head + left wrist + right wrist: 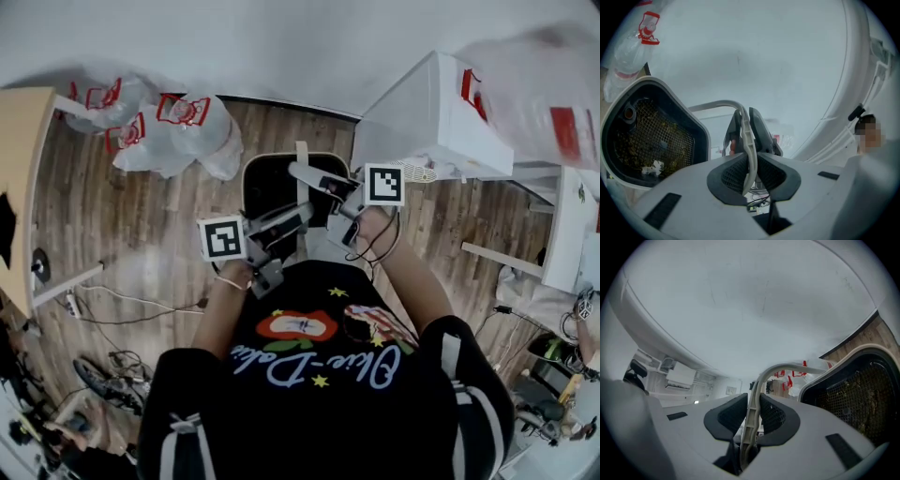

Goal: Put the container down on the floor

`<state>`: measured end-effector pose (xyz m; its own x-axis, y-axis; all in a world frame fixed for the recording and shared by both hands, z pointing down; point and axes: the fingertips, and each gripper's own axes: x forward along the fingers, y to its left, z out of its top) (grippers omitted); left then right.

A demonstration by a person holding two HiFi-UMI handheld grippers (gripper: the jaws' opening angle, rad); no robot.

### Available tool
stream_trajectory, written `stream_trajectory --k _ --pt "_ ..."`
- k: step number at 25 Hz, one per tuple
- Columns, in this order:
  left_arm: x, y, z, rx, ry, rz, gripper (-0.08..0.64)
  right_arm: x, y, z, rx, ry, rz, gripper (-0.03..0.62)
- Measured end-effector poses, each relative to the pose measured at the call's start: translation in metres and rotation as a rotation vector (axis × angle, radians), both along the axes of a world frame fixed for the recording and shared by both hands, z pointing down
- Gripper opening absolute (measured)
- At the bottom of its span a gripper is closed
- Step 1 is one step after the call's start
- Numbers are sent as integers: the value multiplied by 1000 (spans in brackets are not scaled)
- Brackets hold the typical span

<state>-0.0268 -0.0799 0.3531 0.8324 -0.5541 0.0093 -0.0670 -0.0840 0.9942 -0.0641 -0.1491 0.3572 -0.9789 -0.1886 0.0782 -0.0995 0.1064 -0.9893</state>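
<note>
The container (pixel 270 190) is a dark bin with a pale rim and a mesh floor with scraps on it. It hangs above the wood floor in front of the person. Its thin white handle (pixel 302 161) arches over it. My left gripper (pixel 298 217) is shut on that handle (pixel 749 140), with the bin (pixel 651 140) hanging to its left. My right gripper (pixel 302 174) grips the same handle (pixel 754 394) between its pads, and the bin (pixel 858 390) shows to its right. The bin's underside is hidden.
White plastic bags with red print (pixel 169 131) lie on the floor at the back left. A white cabinet (pixel 431 112) stands at the back right, a white bench (pixel 562 234) further right. A wooden tabletop (pixel 19 169) is at the left, cables (pixel 122 309) below it.
</note>
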Motion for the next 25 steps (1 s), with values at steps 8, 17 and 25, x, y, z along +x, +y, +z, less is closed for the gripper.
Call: stream_trajectory --k 8,17,25 --pt "6 -42 18 -41 -20 -82 41 1 -41 18 27 47 -107 69" --pt "21 -79 31 -63 1 -168 41 10 -72 32 -21 36 -181 67" --pt "21 -80 45 -74 -43 -211 41 10 -74 45 14 71 -251 67"
